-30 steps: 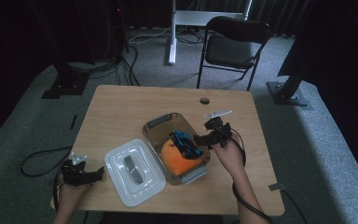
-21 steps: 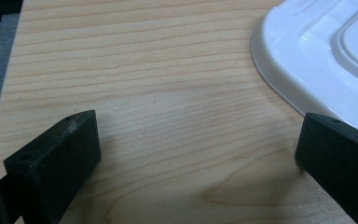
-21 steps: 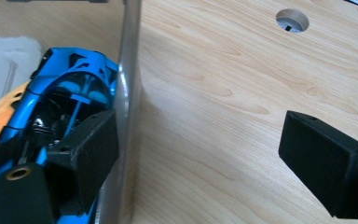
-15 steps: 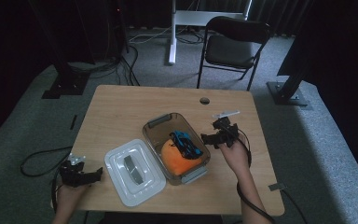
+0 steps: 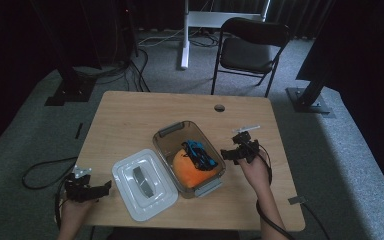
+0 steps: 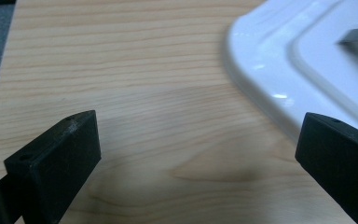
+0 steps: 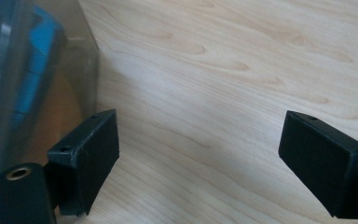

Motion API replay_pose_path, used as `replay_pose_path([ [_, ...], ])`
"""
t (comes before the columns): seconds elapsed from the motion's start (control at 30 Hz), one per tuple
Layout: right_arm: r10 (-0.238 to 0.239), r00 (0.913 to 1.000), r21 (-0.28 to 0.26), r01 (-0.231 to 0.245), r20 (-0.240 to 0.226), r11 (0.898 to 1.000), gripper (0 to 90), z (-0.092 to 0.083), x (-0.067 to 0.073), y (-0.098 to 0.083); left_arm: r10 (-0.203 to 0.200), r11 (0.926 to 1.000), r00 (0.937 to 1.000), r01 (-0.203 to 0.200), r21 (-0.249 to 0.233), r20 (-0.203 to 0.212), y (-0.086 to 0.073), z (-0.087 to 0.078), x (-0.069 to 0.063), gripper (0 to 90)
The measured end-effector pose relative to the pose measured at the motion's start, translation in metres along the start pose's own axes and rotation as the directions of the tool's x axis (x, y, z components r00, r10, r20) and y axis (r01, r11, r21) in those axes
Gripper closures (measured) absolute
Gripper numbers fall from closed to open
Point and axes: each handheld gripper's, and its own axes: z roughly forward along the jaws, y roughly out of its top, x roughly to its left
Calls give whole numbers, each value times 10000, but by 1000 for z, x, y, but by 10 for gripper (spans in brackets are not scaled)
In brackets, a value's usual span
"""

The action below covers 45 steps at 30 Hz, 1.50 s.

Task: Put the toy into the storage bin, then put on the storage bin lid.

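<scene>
Clear plastic container is sitting mid-bench as the right hand-held gripper is hovering beside it, jaws spread; the left hand-held gripper, likewise agape, is waiting near the white lid at the front edge.

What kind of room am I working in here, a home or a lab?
Most likely a lab or recording studio: a lone wooden table on grey carpet, black frame posts bolted to floor plates, loose cables, and a folding chair behind.

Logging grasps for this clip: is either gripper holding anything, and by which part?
Nothing is held. The left gripper and right gripper both stand open over bare table.
</scene>
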Motion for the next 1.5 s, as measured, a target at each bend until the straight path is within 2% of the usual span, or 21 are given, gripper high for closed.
replay_pose_path([
  [0.17, 55, 10000, 109, -55, -17, 9999, 117, 5, -3, -6, 373, 9993, 9979, -376, 43, 530, 4, -6, -23, 4],
  [0.23, 77, 10000, 103, -77, -6, 9999, 117, 6, -3, -8, 445, 9990, 9969, -450, 59, 642, 5, -7, -26, 4],
  [0.27, 76, 9999, 122, -75, -68, 9999, 117, 7, -3, -9, 546, 9985, 9943, -549, 1, 919, 7, -8, -37, 4],
  [0.3, 76, 9999, 122, -75, -68, 9999, 117, 7, -3, -9, 546, 9985, 9943, -549, 1, 919, 7, -8, -37, 4],
  [0.33, 44, 10000, 165, -44, -5, 9999, 117, 9, -3, -11, 575, 9983, 9909, -580, 3, 1217, 9, -9, -45, 4],
  [0.37, 68, 10000, 176, -67, -46, 9998, 117, 9, -2, -11, 575, 9983, 9909, -580, 3, 1217, 9, -9, -45, 4],
  [0.4, 72, 10000, 197, -71, -65, 9998, 117, 10, -2, -12, 708, 9974, 9867, -715, -6, 1465, 11, -9, -54, 4],
  [0.5, 48, 10000, 215, -47, -68, 9998, 117, 11, -2, -13, 938, 9954, 9806, -955, 17, 1720, 12, -8, -66, 4],
  [0.67, -5, 10000, 179, 6, -49, 9998, 117, 9, -2, -13, 991, 9950, 9797, -1003, -19, 1742, 15, -8, -75, 4],
  [0.7, 10, 10000, 163, -9, -87, 9999, 117, 9, -3, -13, 934, 9952, 9767, -970, 95, 1935, 17, -7, -76, 4],
  [0.87, 29, 10000, 158, -28, -48, 9999, 117, 10, -3, -14, 908, 9953, 9742, -960, 154, 2066, 18, -6, -83, 4],
  [0.93, 37, 10000, 166, -37, 0, 9999, 117, 10, -3, -15, 837, 9957, 9700, -908, 205, 2284, 18, -5, -84, 3],
  [1.1, 20, 10000, 168, -20, 30, 9999, 117, 10, -3, -15, 886, 9949, 9678, -974, 259, 2356, 20, -3, -93, 4],
  [1.2, 32, 10000, 194, -34, 94, 9998, 117, 9, -4, -17, 920, 9940, 9689, -1031, 368, 2296, 22, -1, -99, 3],
  [1.4, 23, 9999, 176, -25, 104, 9998, 117, 8, -3, -17, 1057, 9904, 9659, -1235, 620, 2362, 25, 9, -112, 4],
  [1.5, -25, 9999, 207, 23, 118, 9998, 117, 9, -2, -17, 1022, 9903, 9692, -1204, 690, 2242, 26, 16, -115, 32],
])
